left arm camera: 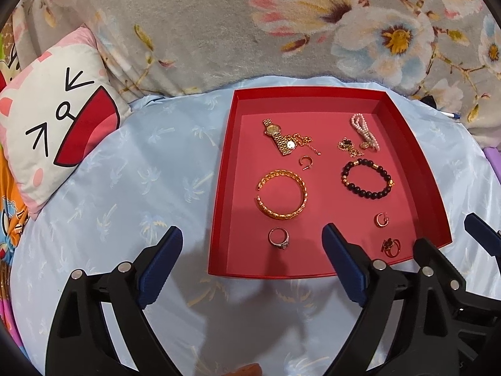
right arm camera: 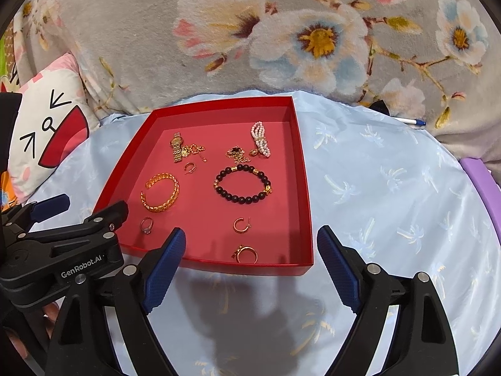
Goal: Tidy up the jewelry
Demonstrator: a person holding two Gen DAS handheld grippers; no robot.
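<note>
1. Left gripper (left arm camera: 252, 250): black frame, blue ribbed pads, jaws spread wide, nothing betw. them. Hovers at near-left corner of tray; right pad over tray floor, left pad over the bedcover.
2. Right gripper (right arm camera: 252, 252): same build, jaws also wide apart, empty. Left pad over near edge of tray, right pad over bedcover just right of the tray.
3. Nearest left jaws: silver ring w/ stone (left arm camera: 278, 238), lying flat on tray floor, near-left.
4. Nearest right jaws: gold ring w/ dark flower top (right arm camera: 246, 254), near-right of tray; small gold hoop earring (right arm camera: 241, 225) just behind it, apart.
5. Mid row: wide gold open cuff bangle (left arm camera: 281, 195) on left; dark-bead bracelet w/ gold spacers (left arm camera: 368, 179) on right. Well apart.
6. Second small gold hoop earring (left arm camera: 304, 160) betw. bangle and watch, touching neither.
7. Far row: gold link-band wristwatch (left arm camera: 277, 136) far-left, a thin gold chain w/ round pendant (left arm camera: 300, 143) lying against its band. Far-right: tangled gold chain w/ dark flower charm (left arm camera: 348, 146) touching a multi-strand white pearl bracelet (left arm camera: 364, 133).
8. All jewelry sits in one shallow red square cardboard tray (left arm camera: 219, 219), no dividers.
9. Tray rests on pale blue satin bedcover w/ palm print (left arm camera: 125, 188). Behind: grey floral plush blanket (left arm camera: 203, 25). Left: white-pink cartoon-face pillow (left arm camera: 56, 116). Right, behind the bedcover: white pen w/ blue cap (right arm camera: 410, 121).
</note>
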